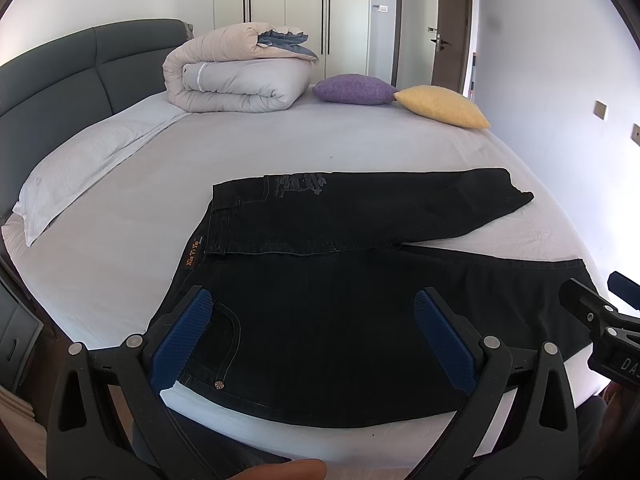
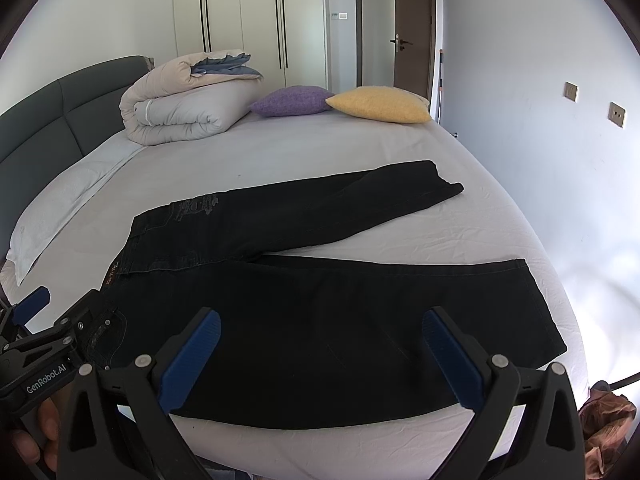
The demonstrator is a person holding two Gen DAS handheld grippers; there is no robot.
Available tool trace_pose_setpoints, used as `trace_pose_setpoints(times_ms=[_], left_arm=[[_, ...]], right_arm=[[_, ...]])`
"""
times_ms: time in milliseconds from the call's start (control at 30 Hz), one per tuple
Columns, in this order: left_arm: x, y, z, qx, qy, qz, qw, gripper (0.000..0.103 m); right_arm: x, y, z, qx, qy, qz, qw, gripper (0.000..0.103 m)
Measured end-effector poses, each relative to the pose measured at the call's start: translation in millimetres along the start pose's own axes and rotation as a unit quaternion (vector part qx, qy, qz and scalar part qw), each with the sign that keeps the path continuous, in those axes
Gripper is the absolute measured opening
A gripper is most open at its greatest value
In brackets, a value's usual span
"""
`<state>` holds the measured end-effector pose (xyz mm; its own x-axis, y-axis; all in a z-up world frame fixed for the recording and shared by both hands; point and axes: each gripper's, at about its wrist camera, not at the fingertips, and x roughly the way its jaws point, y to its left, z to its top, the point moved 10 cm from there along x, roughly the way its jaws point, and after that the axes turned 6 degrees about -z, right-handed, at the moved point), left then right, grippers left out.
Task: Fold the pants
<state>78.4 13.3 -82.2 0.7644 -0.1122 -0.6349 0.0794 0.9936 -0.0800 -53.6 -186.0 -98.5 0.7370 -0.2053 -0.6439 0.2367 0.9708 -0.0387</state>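
Observation:
Dark denim pants (image 1: 340,300) lie flat on the white bed (image 1: 320,144), waistband to the left, both legs running right and spread apart. They also show in the right wrist view (image 2: 320,312). My left gripper (image 1: 314,308) is open and empty, hovering above the near hip and front pocket. My right gripper (image 2: 322,328) is open and empty, hovering above the near leg. Each gripper shows at the edge of the other's view: the right gripper (image 1: 600,312) and the left gripper (image 2: 52,320).
A folded duvet (image 1: 236,76), a purple cushion (image 1: 354,89) and a yellow cushion (image 1: 442,105) lie at the far side of the bed. A white pillow (image 1: 80,168) lies at the left by the grey headboard (image 1: 60,72). The bed's near edge (image 2: 320,444) runs below the pants.

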Motion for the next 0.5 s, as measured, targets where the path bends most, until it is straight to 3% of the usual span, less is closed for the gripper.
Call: trace_pose_setpoints(times_ms=[500], left_arm=[[-0.2, -0.7, -1.1, 0.0, 0.001, 0.0, 1.0, 0.103]], right_arm=[[1.2, 1.0, -0.5, 0.0, 0.001, 0.0, 1.0, 0.103]])
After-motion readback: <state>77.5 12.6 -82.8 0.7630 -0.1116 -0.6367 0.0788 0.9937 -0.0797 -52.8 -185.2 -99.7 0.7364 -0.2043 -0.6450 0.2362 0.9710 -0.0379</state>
